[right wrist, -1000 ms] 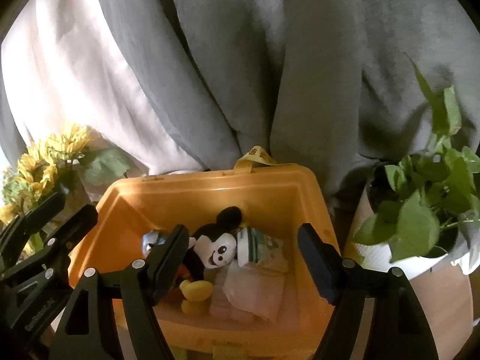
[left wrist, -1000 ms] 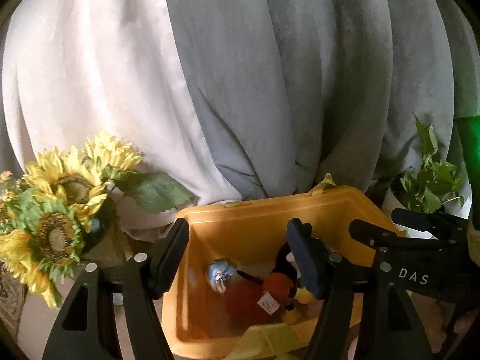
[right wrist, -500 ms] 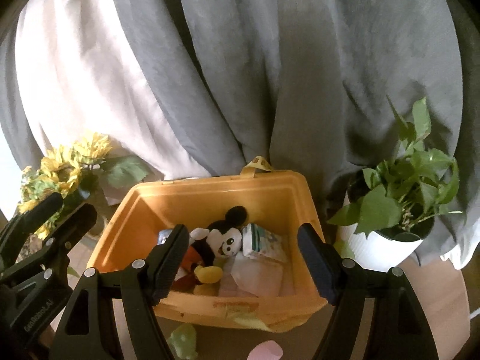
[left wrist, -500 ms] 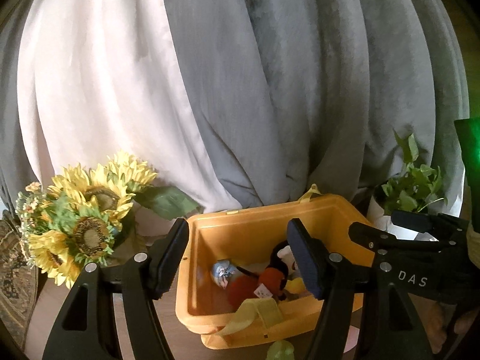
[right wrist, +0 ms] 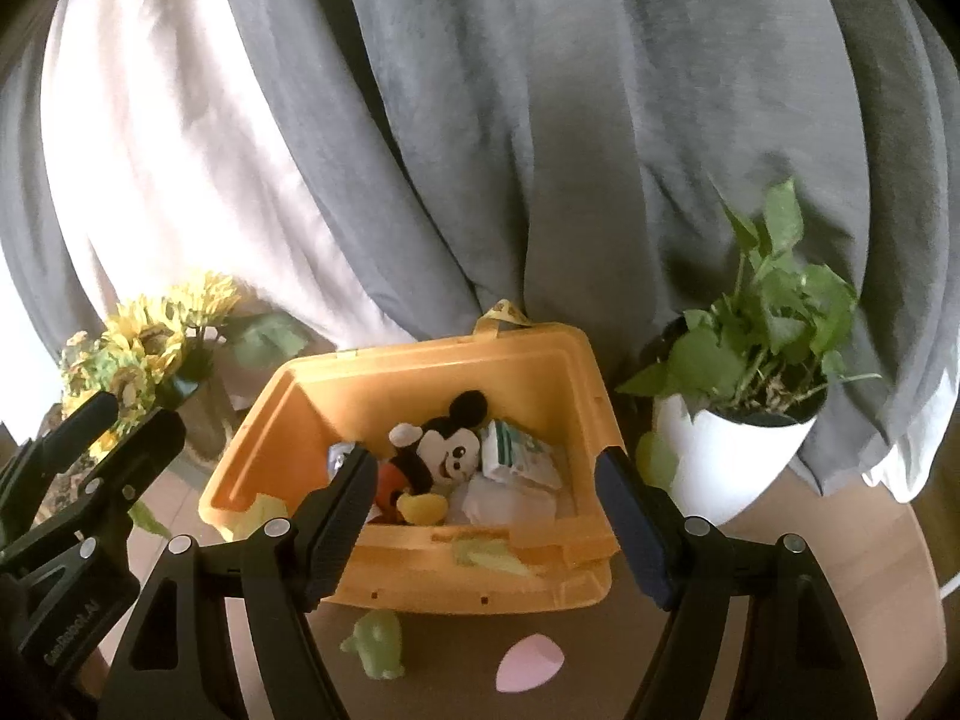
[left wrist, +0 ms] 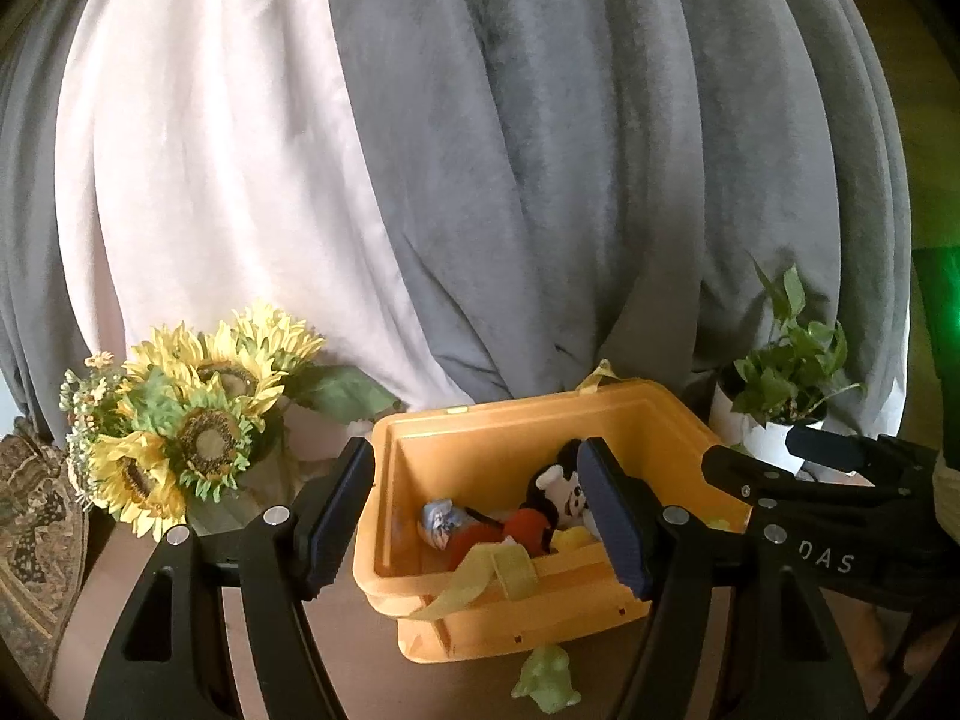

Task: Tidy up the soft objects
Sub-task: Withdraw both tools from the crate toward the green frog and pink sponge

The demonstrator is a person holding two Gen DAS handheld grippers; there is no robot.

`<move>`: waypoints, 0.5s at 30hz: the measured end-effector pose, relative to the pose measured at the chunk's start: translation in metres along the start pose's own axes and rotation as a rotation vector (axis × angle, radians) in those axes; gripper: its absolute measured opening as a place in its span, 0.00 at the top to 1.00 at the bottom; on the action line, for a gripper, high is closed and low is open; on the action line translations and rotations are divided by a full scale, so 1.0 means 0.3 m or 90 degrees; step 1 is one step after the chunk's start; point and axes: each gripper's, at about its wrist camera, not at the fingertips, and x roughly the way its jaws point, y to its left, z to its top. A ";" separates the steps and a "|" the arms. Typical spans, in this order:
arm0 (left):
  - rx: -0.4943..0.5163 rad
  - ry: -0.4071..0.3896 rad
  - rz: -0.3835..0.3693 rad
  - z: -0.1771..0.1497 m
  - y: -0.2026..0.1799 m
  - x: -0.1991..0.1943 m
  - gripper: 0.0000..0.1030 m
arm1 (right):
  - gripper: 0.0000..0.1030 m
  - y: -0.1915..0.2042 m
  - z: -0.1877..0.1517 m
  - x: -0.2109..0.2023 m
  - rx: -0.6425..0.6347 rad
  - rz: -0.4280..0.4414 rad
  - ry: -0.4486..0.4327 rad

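Note:
An orange bin (left wrist: pixel 516 414) (right wrist: pixel 432 366) stands on the brown table. In it lie a Mickey plush (right wrist: pixel 447 450) (left wrist: pixel 558 495), a small blue-white toy (left wrist: pixel 441 523) and white folded cloths (right wrist: pixel 516 480). A yellow-green strap (left wrist: pixel 480 576) hangs over its front rim. A green soft toy (right wrist: pixel 375 642) (left wrist: pixel 546 681) and a pink soft piece (right wrist: pixel 531 663) lie on the table in front of the bin. My left gripper (left wrist: pixel 480 516) is open and empty, above and before the bin. My right gripper (right wrist: pixel 486 519) is open and empty, beside it.
A sunflower bunch (left wrist: pixel 180 420) (right wrist: pixel 144 348) stands left of the bin. A potted green plant in a white pot (right wrist: pixel 738 456) (left wrist: pixel 780 384) stands right of it. Grey and white curtains (left wrist: pixel 480 150) hang behind. A patterned cloth (left wrist: pixel 30 528) lies at the far left.
Both grippers have pulled back and up from the bin, staying open. The bin looks smaller and its front wall, the green toy and the pink piece have come into view.

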 end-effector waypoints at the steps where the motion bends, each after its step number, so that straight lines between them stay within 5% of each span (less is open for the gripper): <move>1: 0.000 0.001 0.000 -0.004 -0.002 -0.005 0.32 | 0.26 -0.003 -0.008 -0.006 0.000 -0.002 0.000; 15: -0.015 0.077 -0.033 -0.124 -0.035 0.001 0.32 | 0.26 -0.034 -0.106 -0.024 0.019 -0.014 0.034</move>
